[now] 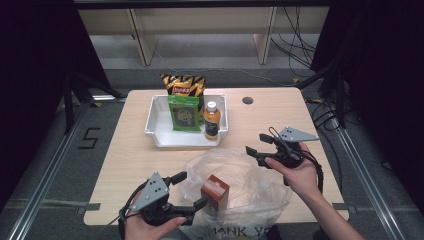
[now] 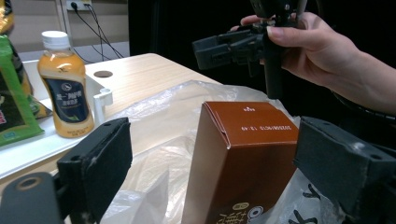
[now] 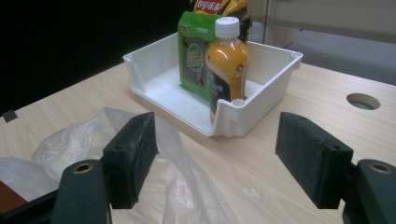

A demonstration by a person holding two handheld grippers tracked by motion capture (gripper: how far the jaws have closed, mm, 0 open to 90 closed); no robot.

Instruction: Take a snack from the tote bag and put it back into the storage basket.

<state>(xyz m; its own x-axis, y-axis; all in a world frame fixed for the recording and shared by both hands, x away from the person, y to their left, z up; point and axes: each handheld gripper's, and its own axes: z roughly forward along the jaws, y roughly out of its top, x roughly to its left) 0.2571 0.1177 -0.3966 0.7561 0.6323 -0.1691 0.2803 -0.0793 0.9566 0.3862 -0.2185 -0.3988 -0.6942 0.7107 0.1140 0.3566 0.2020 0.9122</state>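
- The left claw [image 1: 192, 191], at the lower left of the high view, stands wide open around the brown cardboard box [image 1: 215, 192]; in the left gripper view a gap shows on both sides, so nothing is gripped. The box stands upright on its own on the crinkled clear plastic bag [image 1: 240, 175] at the lower middle of the desk [image 1: 125, 150], and that soft footing could let it tip if a pad brushes it.
- The box looks slightly tilted in the left gripper view, though that may be the camera's angle. If the lean is real, it may topple onto the bag.
- The right claw [image 1: 254, 144], right of centre in the high view, is open and empty above the bag's far edge. Closing on a single thin layer could pull the film and drag the box over.
- The white plastic bin [image 1: 157, 125] at upper centre holds an orange drink bottle [image 1: 212, 120] near its front wall; a careless reach could knock it down.
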